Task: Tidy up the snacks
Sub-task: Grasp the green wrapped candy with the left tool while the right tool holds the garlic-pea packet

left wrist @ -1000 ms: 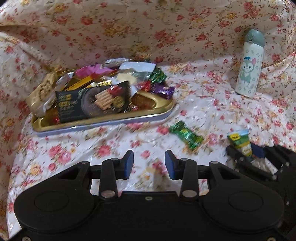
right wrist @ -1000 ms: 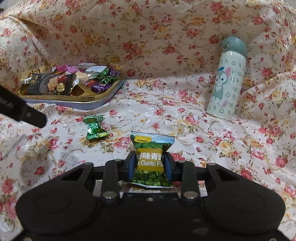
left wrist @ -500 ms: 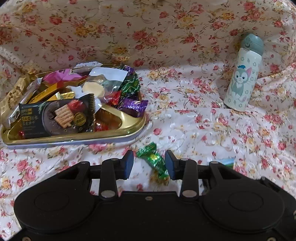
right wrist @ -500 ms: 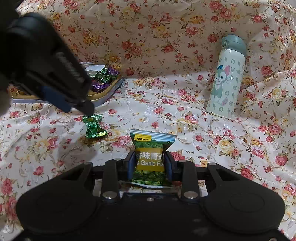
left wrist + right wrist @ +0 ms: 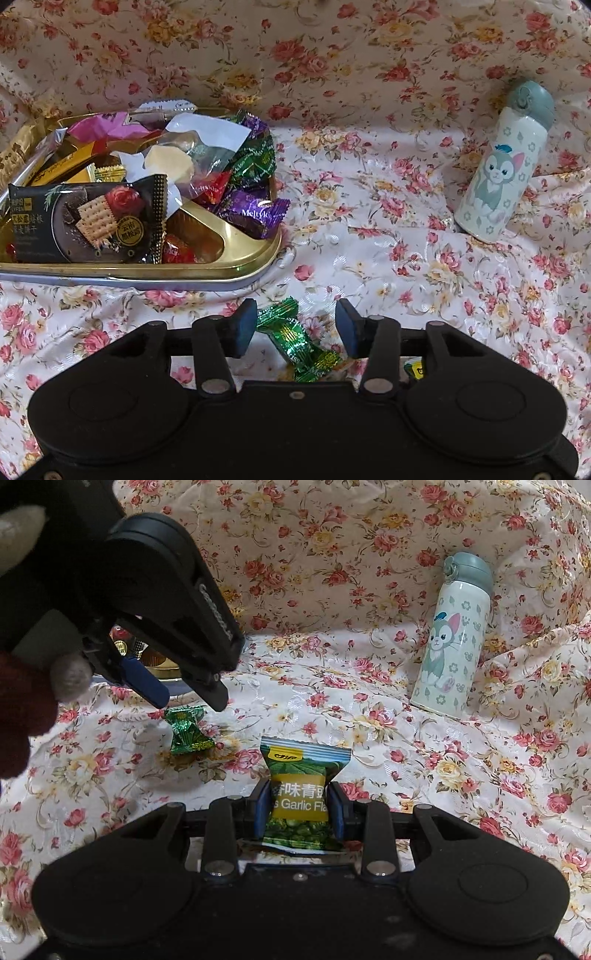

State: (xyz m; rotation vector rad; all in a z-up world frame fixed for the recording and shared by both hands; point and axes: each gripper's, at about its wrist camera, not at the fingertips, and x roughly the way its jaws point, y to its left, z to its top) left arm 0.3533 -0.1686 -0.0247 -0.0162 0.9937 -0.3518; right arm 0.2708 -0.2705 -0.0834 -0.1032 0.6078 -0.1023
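A green foil candy [image 5: 297, 341] lies on the floral cloth between the open fingers of my left gripper [image 5: 297, 326], which hovers just over it. It also shows in the right wrist view [image 5: 188, 731], under the left gripper [image 5: 188, 698]. A gold tray [image 5: 236, 264] heaped with wrapped snacks sits at the left. My right gripper [image 5: 297, 805] is shut on a green garlic pea packet [image 5: 299, 794], held low over the cloth.
A white cat-print bottle [image 5: 498, 170] with a grey-green cap stands at the right; it also shows in the right wrist view [image 5: 452, 642]. Floral cloth [image 5: 369, 74] rises behind like a wall.
My left gripper has moved right and forward from the tray side until the green candy sits between its open fingers. The right gripper has stayed still, holding the packet.
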